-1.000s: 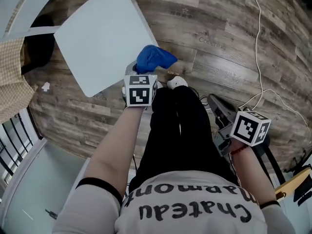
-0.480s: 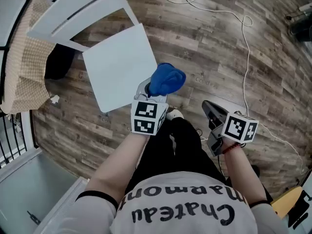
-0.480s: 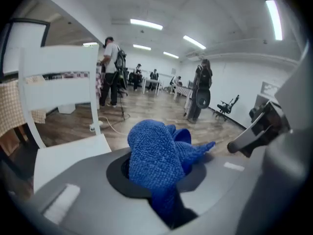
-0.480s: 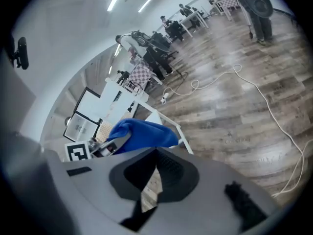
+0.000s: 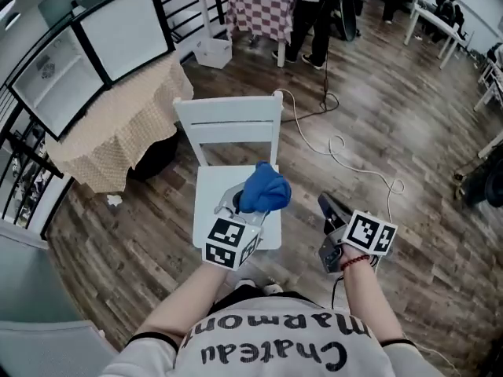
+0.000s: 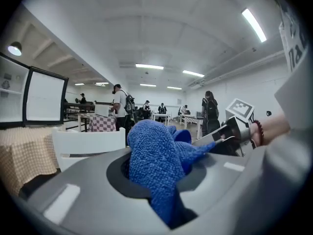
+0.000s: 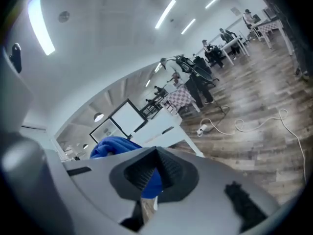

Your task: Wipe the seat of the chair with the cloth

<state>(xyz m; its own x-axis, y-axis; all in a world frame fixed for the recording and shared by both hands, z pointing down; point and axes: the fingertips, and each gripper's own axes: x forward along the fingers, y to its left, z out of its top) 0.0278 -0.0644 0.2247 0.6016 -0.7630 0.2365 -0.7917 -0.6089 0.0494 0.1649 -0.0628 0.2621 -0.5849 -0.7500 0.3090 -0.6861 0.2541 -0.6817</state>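
Note:
A white wooden chair point(image 5: 228, 120) stands in front of me, its flat seat point(image 5: 211, 203) facing me. My left gripper point(image 5: 240, 203) is shut on a bunched blue cloth point(image 5: 263, 188), held over the seat's front right part; whether the cloth touches the seat I cannot tell. In the left gripper view the cloth point(image 6: 156, 165) fills the jaws, with the chair back point(image 6: 88, 141) behind it. My right gripper point(image 5: 328, 206) hangs to the right of the chair over the floor, its jaws shut on nothing. The right gripper view looks past its jaws point(image 7: 156, 163) to the cloth point(image 7: 115, 146).
A table under a beige checked cloth point(image 5: 118, 124) stands left of the chair. A white cable point(image 5: 346, 155) snakes over the wood floor to the right. Behind are a red checked table point(image 5: 251, 10), a white box point(image 5: 214, 52) and standing people point(image 5: 314, 6). Glass panels point(image 5: 78, 45) line the left.
The head view has tilted up from the floor to the room, so the whole chair shows. The left gripper still holds the cloth by the seat; the right stays beside it.

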